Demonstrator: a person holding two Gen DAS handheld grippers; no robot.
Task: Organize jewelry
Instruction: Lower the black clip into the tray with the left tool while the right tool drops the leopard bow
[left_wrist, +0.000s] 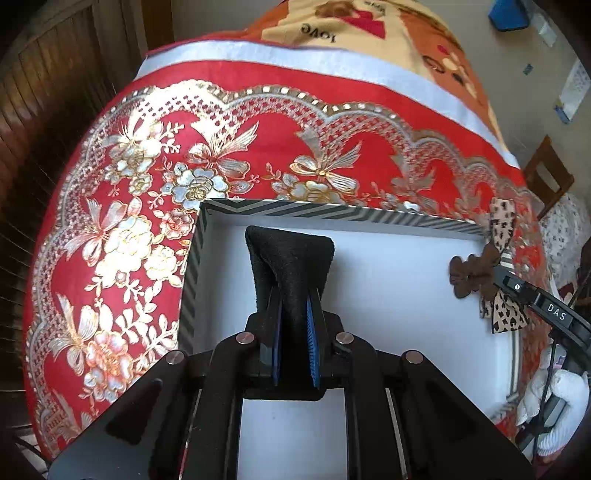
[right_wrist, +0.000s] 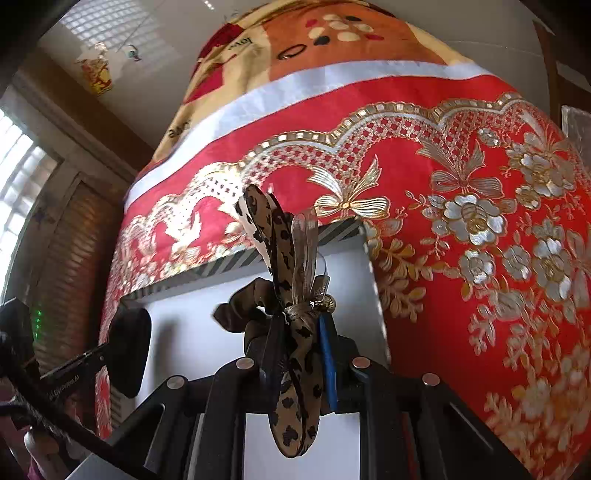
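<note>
The left claw (left_wrist: 293, 295) is pinched narrow on a folded black felt pouch (left_wrist: 288, 258), which stands up from the pads and flares out at its far end. It hangs over the white floor of an open, shallow cardboard box with a black-and-white chevron-striped rim (left_wrist: 332, 212), near the box's far left corner. The pouch's long axis runs straight out along the fingers, toward the far wall of the box.

The right claw (right_wrist: 295, 332) is likewise closed narrow, holding a leopard-print ribbon hair bow with a sheer brown ribbon knot and a dark brown scrunchie (right_wrist: 291, 295). The bow's long axis also follows the fingers: one tail points up and away over the striped rim, the other droops back toward the camera. It hovers above the box's right side, close to the far right corner.

The box sits on a red counter cloth with gold and silver embossed flowers (left_wrist: 122, 236). Both items are already above the box interior, so the coming move is likely a lowering and release; neither yet appears to touch the floor.
</note>
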